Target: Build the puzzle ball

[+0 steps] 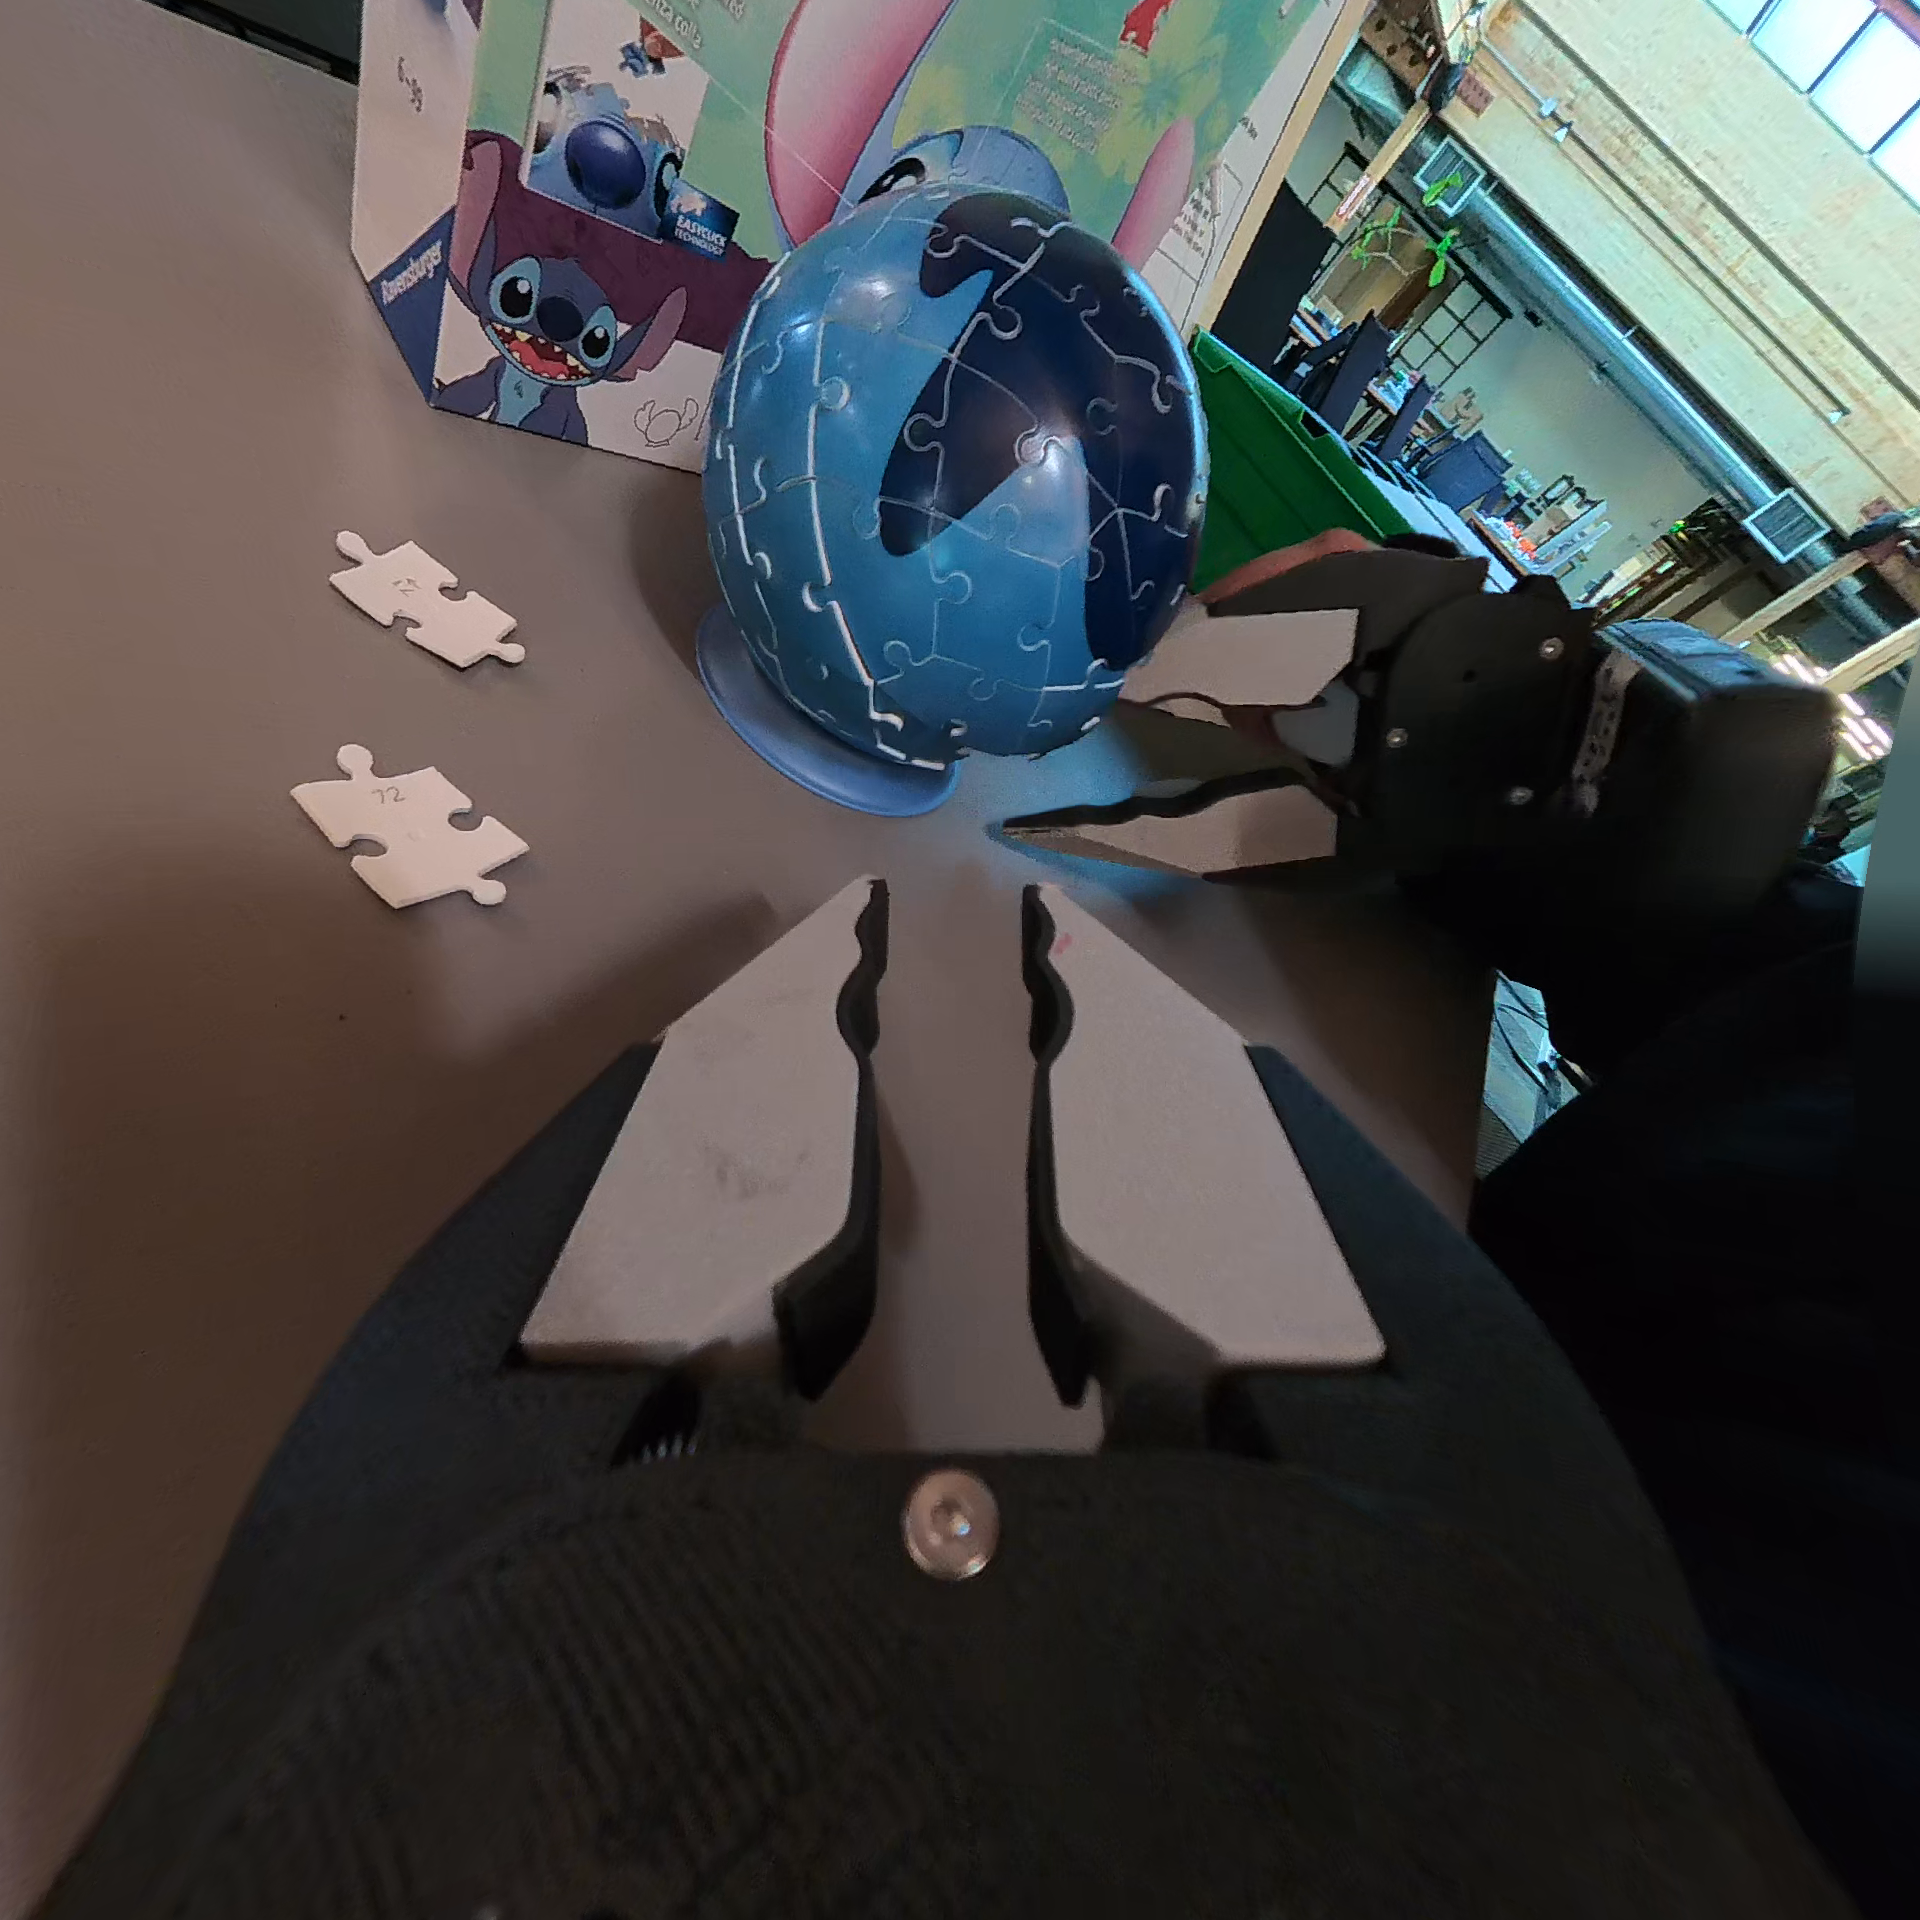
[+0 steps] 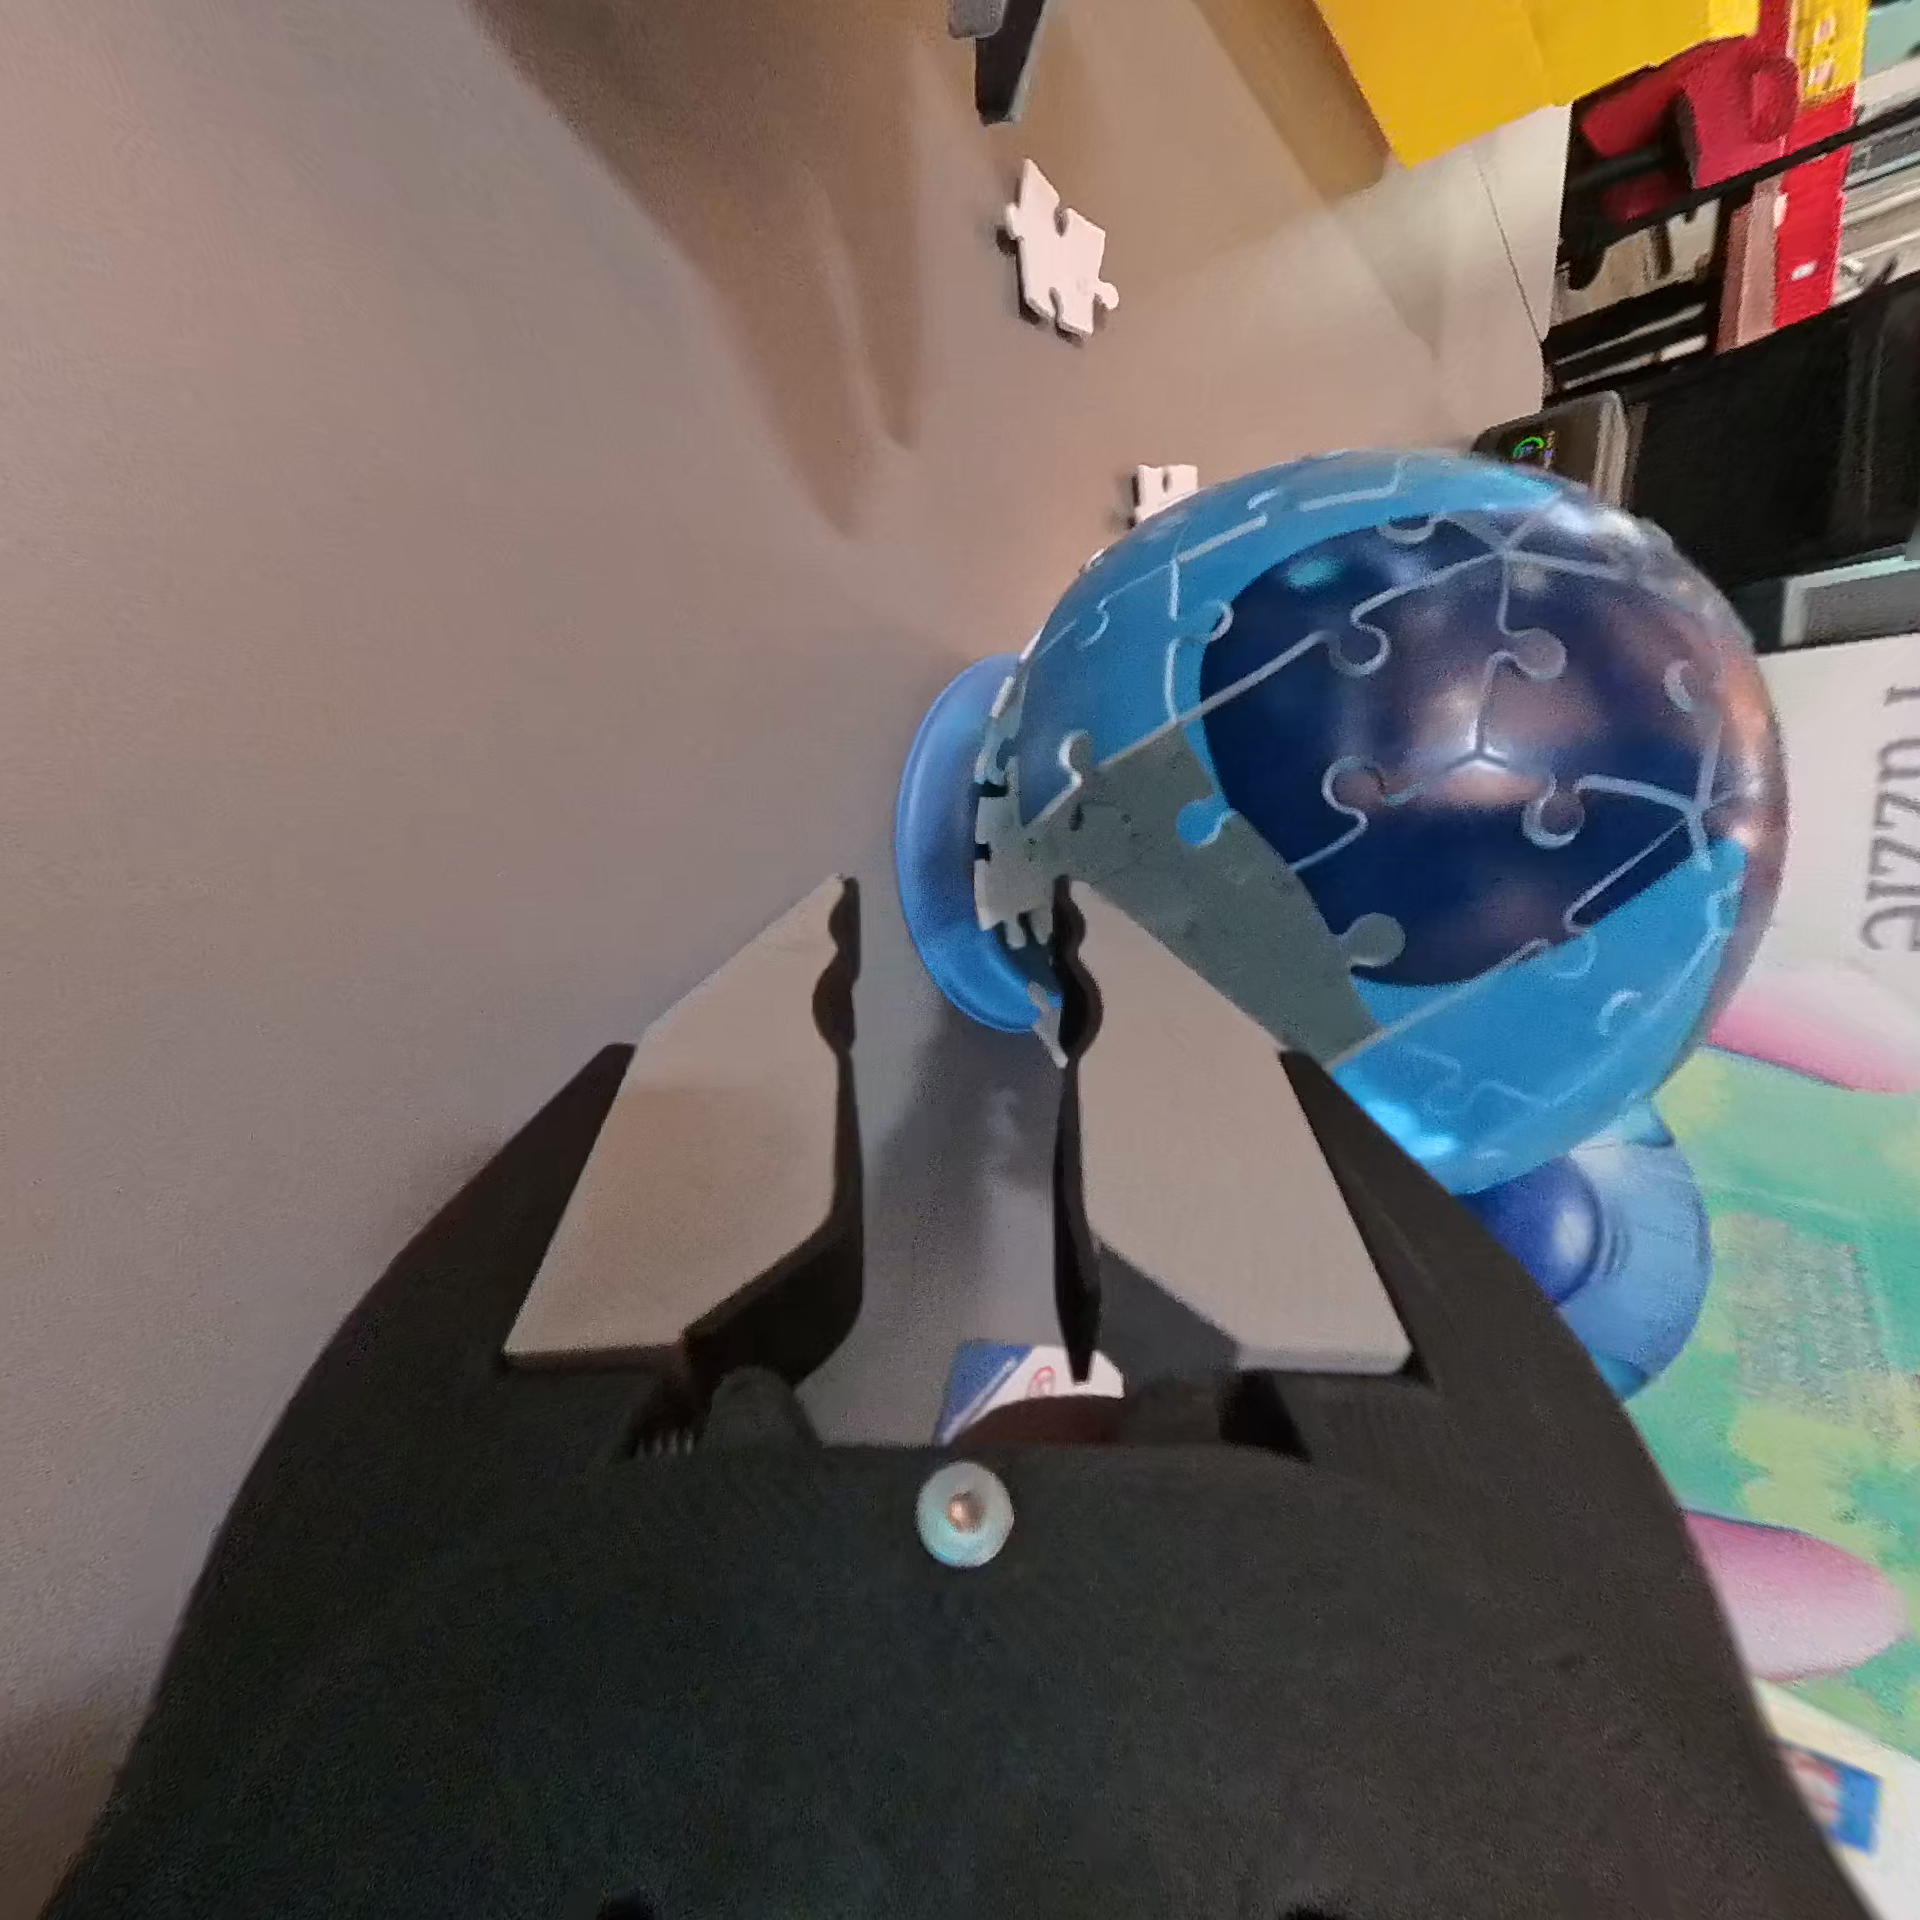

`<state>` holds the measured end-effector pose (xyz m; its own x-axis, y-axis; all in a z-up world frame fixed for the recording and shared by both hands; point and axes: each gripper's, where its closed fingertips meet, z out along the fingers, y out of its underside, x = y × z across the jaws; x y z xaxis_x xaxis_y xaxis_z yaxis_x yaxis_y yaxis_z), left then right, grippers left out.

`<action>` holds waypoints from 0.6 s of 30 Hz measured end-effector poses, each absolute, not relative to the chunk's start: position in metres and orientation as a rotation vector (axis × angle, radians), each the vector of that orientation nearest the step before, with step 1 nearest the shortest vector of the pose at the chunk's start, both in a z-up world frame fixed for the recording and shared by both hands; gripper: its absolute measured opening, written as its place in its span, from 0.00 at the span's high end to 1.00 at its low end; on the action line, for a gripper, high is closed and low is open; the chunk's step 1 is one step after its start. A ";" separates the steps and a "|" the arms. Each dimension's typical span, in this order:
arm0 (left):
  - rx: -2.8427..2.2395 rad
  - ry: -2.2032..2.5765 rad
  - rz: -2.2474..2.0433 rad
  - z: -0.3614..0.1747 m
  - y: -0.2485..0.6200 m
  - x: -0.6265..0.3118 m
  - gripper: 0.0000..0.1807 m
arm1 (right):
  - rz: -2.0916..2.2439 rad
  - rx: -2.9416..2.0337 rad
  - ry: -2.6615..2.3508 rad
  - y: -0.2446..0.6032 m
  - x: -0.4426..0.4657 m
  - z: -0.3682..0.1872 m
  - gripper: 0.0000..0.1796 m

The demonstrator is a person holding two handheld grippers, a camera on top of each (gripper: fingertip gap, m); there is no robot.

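While the ball (image 1: pixel 951 499) stands on its stand (image 1: pixel 831 758) mid-table (image 1: pixel 208 1143), the right gripper (image 1: pixel 1091 758) is nearer, its tips beside the ball's lower edge.

Both grippers are parted and empty; two loose pieces (image 1: pixel 410 826) lie left of the left gripper (image 1: pixel 956 904) (nearer that one).

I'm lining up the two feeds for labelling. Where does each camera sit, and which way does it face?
Left wrist view: on the left gripper, looking along its open fingers over the table at the ball, two loose pieces and the box; the right gripper enters from the right.
Right wrist view: on the right gripper, rolled sideways, close to the ball where it meets its stand; its fingers are apart.
Shared: ball, stand, pieces, box, table.
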<state>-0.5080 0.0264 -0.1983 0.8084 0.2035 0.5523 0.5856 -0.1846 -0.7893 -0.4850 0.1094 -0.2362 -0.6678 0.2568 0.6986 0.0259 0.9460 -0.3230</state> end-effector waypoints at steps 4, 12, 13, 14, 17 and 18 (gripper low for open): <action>-1.751 -0.612 -0.391 -0.198 0.026 -0.507 0.87 | 0.470 -0.284 -2.325 0.108 -0.475 -0.240 0.80; -1.749 -0.610 -0.403 -0.198 0.026 -0.506 0.87 | 0.935 -0.453 -2.109 0.111 -0.468 -0.206 0.81; -1.750 -0.609 -0.404 -0.198 0.026 -0.505 0.87 | 1.024 -0.480 -2.038 0.114 -0.470 -0.193 0.92; -1.751 -0.609 -0.406 -0.198 0.026 -0.505 0.87 | 1.108 -0.485 -1.986 0.116 -0.469 -0.184 0.99; -1.752 -0.608 -0.407 -0.198 0.026 -0.504 0.87 | 1.199 -0.573 -2.010 0.120 -0.473 -0.185 1.00; -1.749 -0.608 -0.409 -0.198 0.026 -0.504 0.87 | 1.211 -0.600 -2.046 0.118 -0.475 -0.190 1.00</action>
